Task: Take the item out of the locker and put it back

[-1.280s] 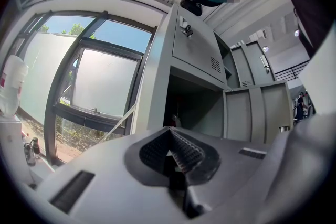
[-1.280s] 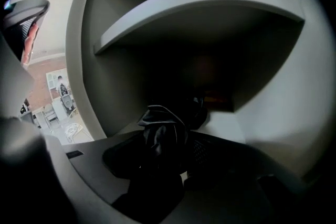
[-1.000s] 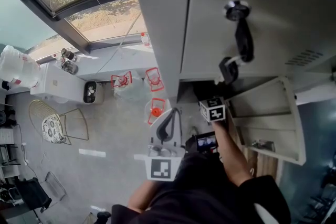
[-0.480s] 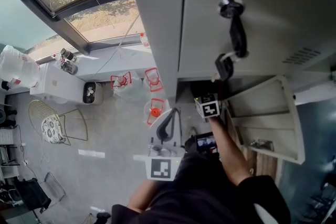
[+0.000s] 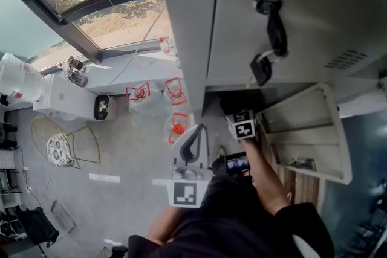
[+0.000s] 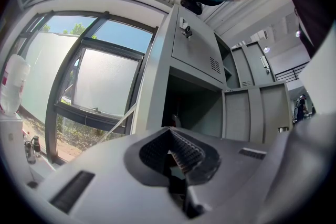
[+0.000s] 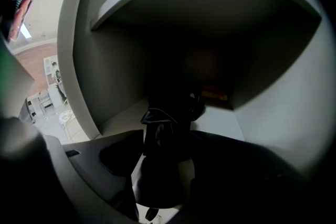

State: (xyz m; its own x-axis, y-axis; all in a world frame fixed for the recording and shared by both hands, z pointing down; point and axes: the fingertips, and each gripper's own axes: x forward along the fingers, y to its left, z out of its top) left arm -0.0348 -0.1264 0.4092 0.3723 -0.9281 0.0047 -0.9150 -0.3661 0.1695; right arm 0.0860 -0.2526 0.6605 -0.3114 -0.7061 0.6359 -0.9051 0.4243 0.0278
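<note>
In the right gripper view a black, glossy item point(image 7: 164, 128) stands on the floor of the open grey locker point(image 7: 79, 60). My right gripper point(image 7: 163, 165) has a jaw on each side of it. Its jaws have just been opening, and slivers of the locker floor show between them and the item. In the head view only this gripper's marker cube point(image 5: 242, 125) shows at the dark locker opening point(image 5: 233, 103); its jaws are hidden inside. My left gripper point(image 5: 192, 143) hangs in front of the person, outside the locker, with jaws shut point(image 6: 176, 152) on nothing.
The locker's door point(image 5: 302, 130) stands swung open to the right. A black strap with a key point(image 5: 273, 33) hangs on the locker door above. Something orange point(image 7: 214, 94) lies at the locker's back. Red-framed water jugs point(image 5: 177, 125) and a wire chair point(image 5: 60, 142) stand on the floor at left.
The head view has shifted slightly. Both grippers keep about the same places, with the right marker cube still at the locker opening.
</note>
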